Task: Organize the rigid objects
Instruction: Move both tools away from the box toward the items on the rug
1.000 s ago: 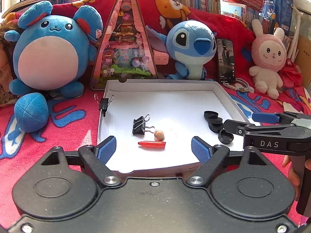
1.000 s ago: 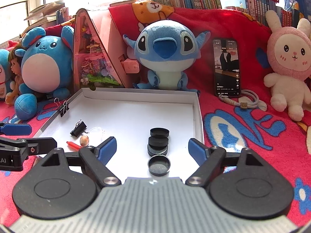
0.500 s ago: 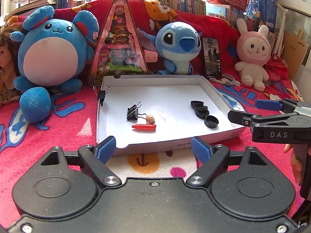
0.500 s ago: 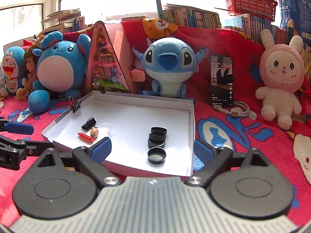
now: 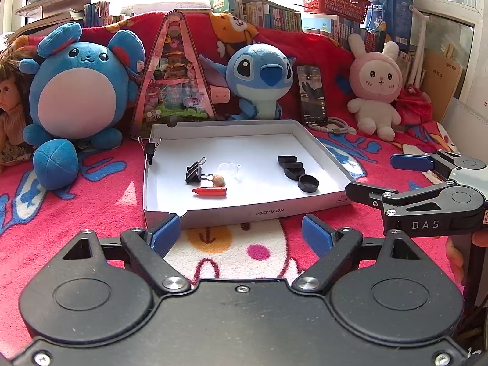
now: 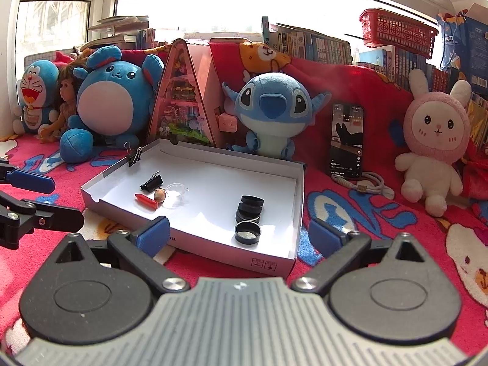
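A shallow white box [image 5: 259, 212] lies on the red blanket. Inside at the left are a black binder clip [image 5: 193, 172], a small brown nut [image 5: 219, 180], a red crayon-like piece [image 5: 210, 191] and a clear little dish [image 5: 228, 169]. Several black round caps [image 5: 294, 169] sit at its right. Another binder clip [image 5: 150, 149] grips the left wall. My left gripper [image 5: 241, 233] is open and empty, short of the box's front wall. My right gripper [image 6: 240, 235] is empty, its jaws opening, near the box's front right corner [image 6: 289, 262].
Plush toys stand behind the box: a round blue one [image 5: 79, 91], a blue big-eared one [image 5: 262, 79] and a pink rabbit [image 5: 376, 88]. A triangular toy case [image 5: 174, 82], an upright phone [image 5: 312, 94] and a coiled cable [image 5: 332, 128] are there too. Books line the back.
Both grippers have drawn back from the box, which now lies farther ahead with its front wall in sight. The right jaws have spread wider.
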A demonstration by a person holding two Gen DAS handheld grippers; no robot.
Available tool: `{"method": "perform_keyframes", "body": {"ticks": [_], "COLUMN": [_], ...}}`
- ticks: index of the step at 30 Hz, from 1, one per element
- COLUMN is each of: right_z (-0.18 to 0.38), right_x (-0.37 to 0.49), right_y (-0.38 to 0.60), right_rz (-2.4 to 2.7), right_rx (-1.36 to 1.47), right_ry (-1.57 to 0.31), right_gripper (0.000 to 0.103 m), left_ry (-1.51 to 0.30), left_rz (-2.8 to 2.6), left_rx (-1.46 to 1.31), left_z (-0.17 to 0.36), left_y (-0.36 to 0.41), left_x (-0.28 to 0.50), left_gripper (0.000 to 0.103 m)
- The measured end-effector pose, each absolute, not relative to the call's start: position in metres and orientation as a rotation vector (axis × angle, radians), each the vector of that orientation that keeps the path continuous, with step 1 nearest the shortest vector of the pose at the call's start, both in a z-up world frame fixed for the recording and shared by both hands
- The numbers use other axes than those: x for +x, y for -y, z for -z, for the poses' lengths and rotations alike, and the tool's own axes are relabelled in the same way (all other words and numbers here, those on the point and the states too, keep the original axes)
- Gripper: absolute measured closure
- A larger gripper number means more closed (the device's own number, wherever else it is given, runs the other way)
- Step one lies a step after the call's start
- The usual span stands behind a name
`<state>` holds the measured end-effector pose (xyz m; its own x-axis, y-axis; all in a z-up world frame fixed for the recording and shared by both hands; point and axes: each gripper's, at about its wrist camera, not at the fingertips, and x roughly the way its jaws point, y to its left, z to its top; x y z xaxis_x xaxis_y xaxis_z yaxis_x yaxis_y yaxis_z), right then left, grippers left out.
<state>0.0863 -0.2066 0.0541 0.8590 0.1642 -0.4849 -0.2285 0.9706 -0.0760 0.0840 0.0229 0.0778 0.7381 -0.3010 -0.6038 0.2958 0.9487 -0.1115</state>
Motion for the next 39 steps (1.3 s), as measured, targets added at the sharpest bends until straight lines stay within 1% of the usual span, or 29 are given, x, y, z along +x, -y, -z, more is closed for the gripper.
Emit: {"method": "perform_keyframes", "body": {"ticks": [25, 39], "right_z": [-0.03, -0.017], "right_x": [0.041, 0.026], "right_y": [0.206, 0.209], "right_rz": [-0.222, -0.211], "right_rx": [-0.187, -0.186], "right_ry": [-0.524, -0.552], "right_gripper": [0.001, 0.0], "left_ry": [-0.694, -0.724], "left_rz": [0.328, 0.301], "left_rx": [0.041, 0.022], "left_z": [-0.052, -0.039], "left_y": [-0.022, -0.034], "left_x": [0.04, 0.028], "left_gripper": [0.017, 0.017]}}
